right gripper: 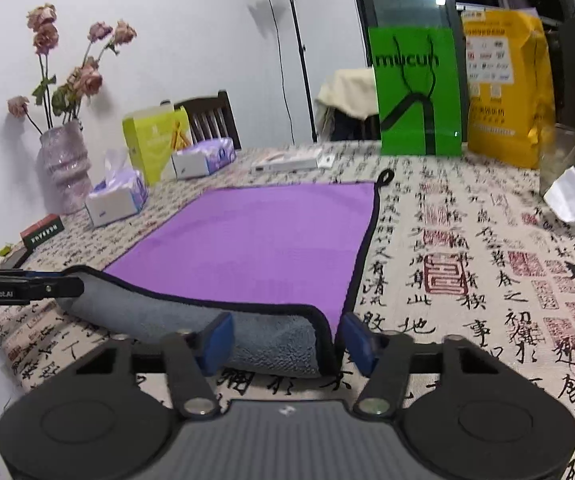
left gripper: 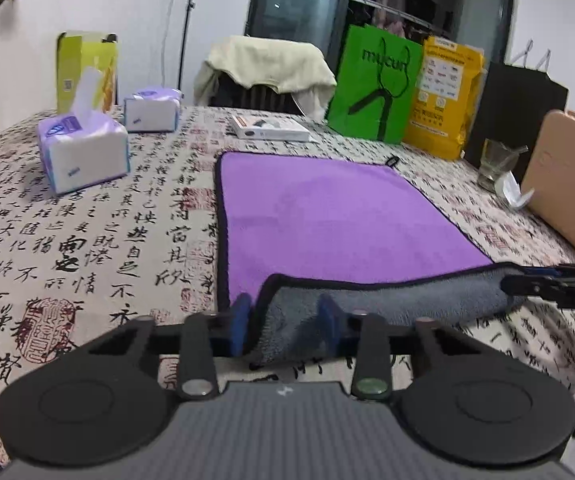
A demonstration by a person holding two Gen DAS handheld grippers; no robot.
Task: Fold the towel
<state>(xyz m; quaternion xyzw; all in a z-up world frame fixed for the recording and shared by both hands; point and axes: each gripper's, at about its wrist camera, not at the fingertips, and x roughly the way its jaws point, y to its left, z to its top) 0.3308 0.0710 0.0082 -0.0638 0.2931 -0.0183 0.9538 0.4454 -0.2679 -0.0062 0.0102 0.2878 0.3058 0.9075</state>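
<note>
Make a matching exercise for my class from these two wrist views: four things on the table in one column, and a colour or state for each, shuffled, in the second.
Column A
1. towel
2. paper bag
3. tissue pack
4. drinking glass

Column B
a. green, standing upright
b. clear, beside crumpled white paper
c. purple on top, grey underside turned up at the near edge
d. white and purple, a tissue sticking out of the top

Pairs: 1-c, 2-a, 3-d, 4-b
</note>
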